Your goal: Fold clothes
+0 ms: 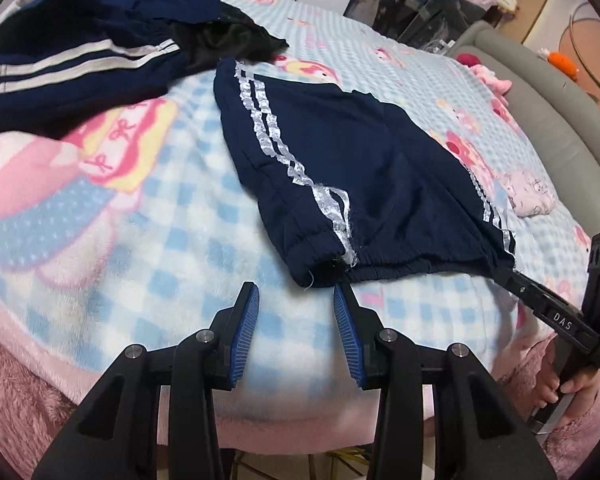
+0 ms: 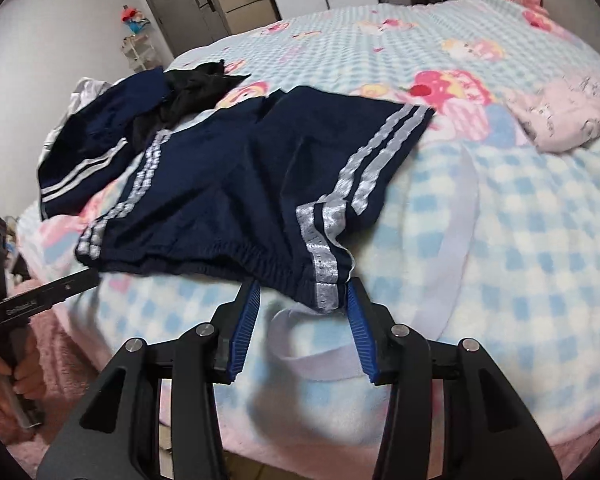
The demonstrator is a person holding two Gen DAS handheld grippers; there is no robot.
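Flat on the bed (image 1: 140,216): navy shorts (image 1: 340,152), waistband nearest. Left tongs (image 1: 296,300) open, just short of waistband corner. Right tongs (image 2: 304,300) open astride the other striped corner, pads not pressing. Only right view shows door (image 2: 180,8); only left view, orange toy (image 1: 562,60).

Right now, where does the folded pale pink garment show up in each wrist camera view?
Left wrist view: pale pink garment at the right edge, beyond the navy shorts.
Right wrist view: pale pink garment upper right, right of the navy shorts.
Shared landmark: the shorts' white side stripes.
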